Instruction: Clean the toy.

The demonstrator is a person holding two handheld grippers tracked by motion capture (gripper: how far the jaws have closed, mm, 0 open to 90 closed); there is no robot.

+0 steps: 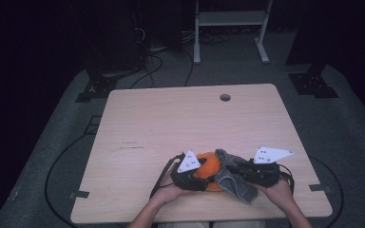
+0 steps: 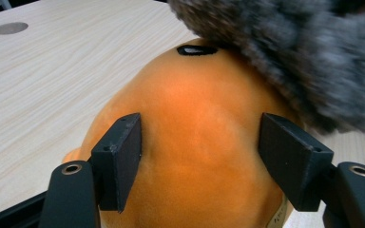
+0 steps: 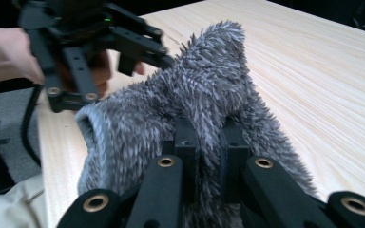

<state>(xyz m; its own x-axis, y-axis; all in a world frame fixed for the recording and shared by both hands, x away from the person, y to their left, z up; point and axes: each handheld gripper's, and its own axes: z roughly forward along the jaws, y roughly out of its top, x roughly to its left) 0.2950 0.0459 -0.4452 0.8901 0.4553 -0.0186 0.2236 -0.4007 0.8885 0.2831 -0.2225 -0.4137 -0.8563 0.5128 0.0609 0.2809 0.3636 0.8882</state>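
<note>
1. Left gripper [image 1: 204, 175] has its jaws spread wide around the orange plush toy [image 2: 195, 142], both pads against its sides
2. Orange plush toy sits near the table [image 1: 180, 123] front edge, between both grippers
3. Right gripper [image 3: 209, 142] pinches the grey furry cloth [image 3: 204, 95], jaws nearly closed, draping it on the toy's right side
</note>
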